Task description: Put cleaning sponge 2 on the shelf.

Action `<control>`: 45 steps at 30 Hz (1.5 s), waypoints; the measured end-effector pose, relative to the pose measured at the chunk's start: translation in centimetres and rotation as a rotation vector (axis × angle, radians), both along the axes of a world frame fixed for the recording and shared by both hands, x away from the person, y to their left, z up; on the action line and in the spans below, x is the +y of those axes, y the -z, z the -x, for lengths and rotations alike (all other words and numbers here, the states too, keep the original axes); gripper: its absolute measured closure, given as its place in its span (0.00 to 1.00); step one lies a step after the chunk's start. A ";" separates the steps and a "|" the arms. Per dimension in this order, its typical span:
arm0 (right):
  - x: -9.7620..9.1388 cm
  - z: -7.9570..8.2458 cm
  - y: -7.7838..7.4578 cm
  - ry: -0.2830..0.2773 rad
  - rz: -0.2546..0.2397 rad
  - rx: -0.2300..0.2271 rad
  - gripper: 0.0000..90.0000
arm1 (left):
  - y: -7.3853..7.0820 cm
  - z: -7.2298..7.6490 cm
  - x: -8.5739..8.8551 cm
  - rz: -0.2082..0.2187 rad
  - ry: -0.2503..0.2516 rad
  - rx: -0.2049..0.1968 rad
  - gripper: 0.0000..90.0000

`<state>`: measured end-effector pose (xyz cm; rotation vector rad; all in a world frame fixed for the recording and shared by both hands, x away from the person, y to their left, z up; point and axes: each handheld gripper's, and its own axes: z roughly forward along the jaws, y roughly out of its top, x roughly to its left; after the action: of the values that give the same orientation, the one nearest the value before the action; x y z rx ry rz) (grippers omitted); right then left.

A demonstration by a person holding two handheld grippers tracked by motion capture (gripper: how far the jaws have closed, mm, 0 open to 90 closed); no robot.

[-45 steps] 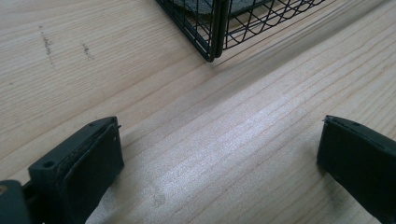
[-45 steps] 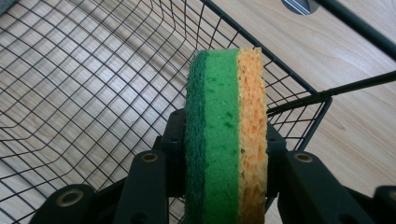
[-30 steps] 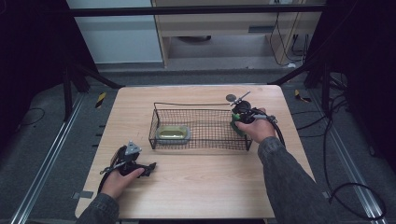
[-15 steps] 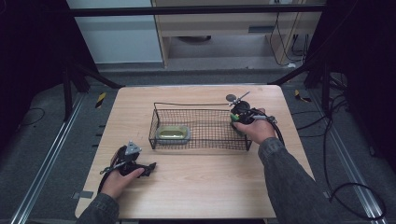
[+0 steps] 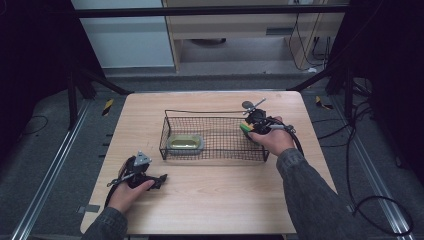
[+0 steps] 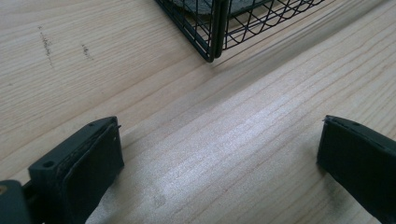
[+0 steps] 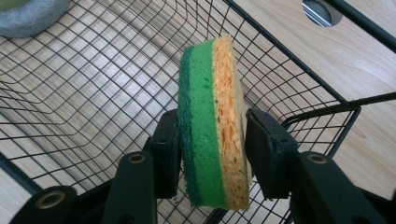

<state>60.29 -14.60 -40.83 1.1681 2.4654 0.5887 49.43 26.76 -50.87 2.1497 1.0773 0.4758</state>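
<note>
A sponge [image 7: 210, 121], dark green on one face and yellow on the other, stands on edge between the jaws of my right gripper [image 7: 212, 116]. Both pads touch its faces, and the jaws have just been closing a little on it. From above, the right gripper [image 5: 251, 125] holds the sponge [image 5: 245, 127] over the right end of a black wire basket [image 5: 215, 159]. My left gripper [image 5: 161, 178] rests on the table near the front left, open, with bare wood between its jaws [image 6: 219, 154].
A grey dish with a yellow-green inside [image 5: 185, 143] lies in the basket's left end, seen at the upper left in the right gripper view [image 7: 28, 14]. A small round metal thing [image 5: 247, 105] lies just behind the basket. The basket's corner [image 6: 212, 42] stands ahead of the left gripper.
</note>
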 end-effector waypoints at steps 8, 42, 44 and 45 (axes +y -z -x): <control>0.4 0.8 -0.6 -0.015 -0.037 0.005 0.55 | 0.0 0.0 0.0 0.000 0.000 0.000 0.00; -4.0 4.2 -1.9 0.130 -0.215 -0.174 0.09 | 0.0 0.0 0.0 0.000 0.000 0.000 0.00; -4.9 5.0 -1.8 0.146 -0.229 -0.191 0.09 | 0.0 0.0 0.0 0.000 0.001 0.000 0.00; -5.4 5.4 -1.7 0.154 -0.237 -0.204 0.09 | 0.0 0.0 0.0 0.000 0.000 -0.001 0.00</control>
<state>54.93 -19.99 -39.17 1.3003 2.1574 0.9240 49.43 26.76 -50.87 2.1500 1.0765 0.4764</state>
